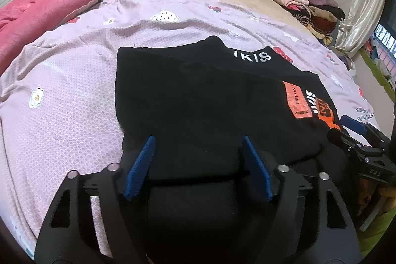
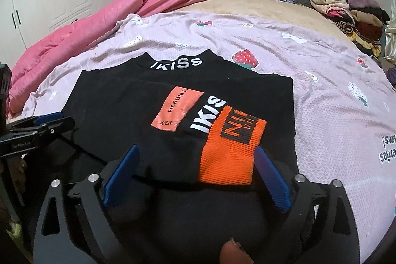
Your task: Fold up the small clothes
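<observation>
Folded black sweater (image 2: 123,100) flat on lilac bedsheet (image 2: 334,95); left tongs (image 1: 198,152) and right tongs (image 2: 198,160) both apart, gripping nothing.

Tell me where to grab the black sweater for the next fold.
Grip the black sweater by its near hem, one corner per hand-held gripper, coming from the near edge of the bed. It lies flat with the sleeves folded in and the orange cuff on top, so the hem is probably the free edge to lift.

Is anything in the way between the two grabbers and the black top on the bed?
Nothing visible is. The black top lies right in front of the left gripper and the right gripper; both stand open at its near edge.
</observation>
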